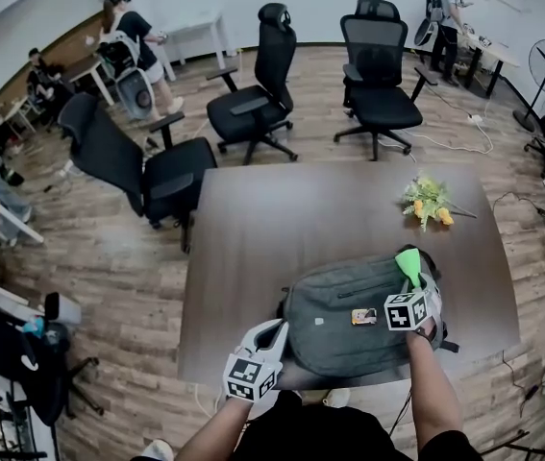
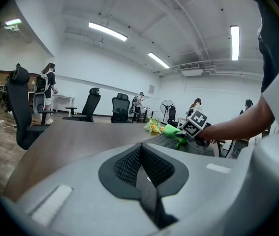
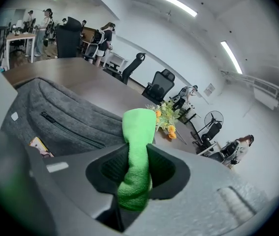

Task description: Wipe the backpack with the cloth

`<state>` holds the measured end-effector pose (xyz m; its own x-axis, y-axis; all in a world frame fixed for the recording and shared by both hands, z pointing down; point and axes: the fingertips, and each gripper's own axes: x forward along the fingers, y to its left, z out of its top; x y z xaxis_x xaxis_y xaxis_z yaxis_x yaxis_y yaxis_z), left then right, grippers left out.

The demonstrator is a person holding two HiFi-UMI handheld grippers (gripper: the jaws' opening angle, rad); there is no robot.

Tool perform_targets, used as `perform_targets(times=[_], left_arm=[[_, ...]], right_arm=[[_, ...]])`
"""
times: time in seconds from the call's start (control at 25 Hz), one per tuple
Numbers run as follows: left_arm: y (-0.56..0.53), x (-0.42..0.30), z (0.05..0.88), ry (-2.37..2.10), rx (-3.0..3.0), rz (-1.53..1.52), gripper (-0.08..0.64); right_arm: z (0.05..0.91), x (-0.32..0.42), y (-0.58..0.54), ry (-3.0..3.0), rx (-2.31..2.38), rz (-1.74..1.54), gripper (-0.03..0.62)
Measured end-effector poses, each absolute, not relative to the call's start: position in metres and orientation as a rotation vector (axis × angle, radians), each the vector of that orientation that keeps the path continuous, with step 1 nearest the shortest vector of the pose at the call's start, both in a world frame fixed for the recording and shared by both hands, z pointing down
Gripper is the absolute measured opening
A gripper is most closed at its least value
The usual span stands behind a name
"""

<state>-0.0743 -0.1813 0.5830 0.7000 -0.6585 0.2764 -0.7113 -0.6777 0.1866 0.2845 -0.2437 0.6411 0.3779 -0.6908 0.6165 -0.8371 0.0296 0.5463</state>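
My right gripper (image 3: 135, 167) is clamped on the green cloth (image 3: 138, 146) above the grey backpack (image 1: 344, 332); my left gripper (image 2: 140, 155) has its jaws together on nothing.
The cloth is fuzzy microfibre, bunched into a roll, standing up between black ribbed pads. The backpack is a rounded bag of heathered woven fabric with a dark zipper line and a small card-like tag (image 1: 363, 316). It lies flat at the 6 o'clock edge of the brown wood-grain table (image 1: 282, 219). My left gripper is at the bag's 8 o'clock corner. Yellow flowers (image 1: 428, 201) lie at 1 o'clock from the bag.
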Motion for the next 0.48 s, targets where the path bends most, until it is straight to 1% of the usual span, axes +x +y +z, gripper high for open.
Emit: perform_targets(times=[0.28, 0.48], left_arm=[[-0.180, -0.070, 0.585, -1.081, 2.631, 0.277, 0.020], [-0.177, -0.067, 0.587, -1.082, 2.623, 0.286, 0.020]], right_arm=[[0.629, 0.306, -0.236, -1.328, 1.736, 0.173, 0.098], [0.616, 0.283, -0.230, -1.425, 1.749, 0.174, 0.098]])
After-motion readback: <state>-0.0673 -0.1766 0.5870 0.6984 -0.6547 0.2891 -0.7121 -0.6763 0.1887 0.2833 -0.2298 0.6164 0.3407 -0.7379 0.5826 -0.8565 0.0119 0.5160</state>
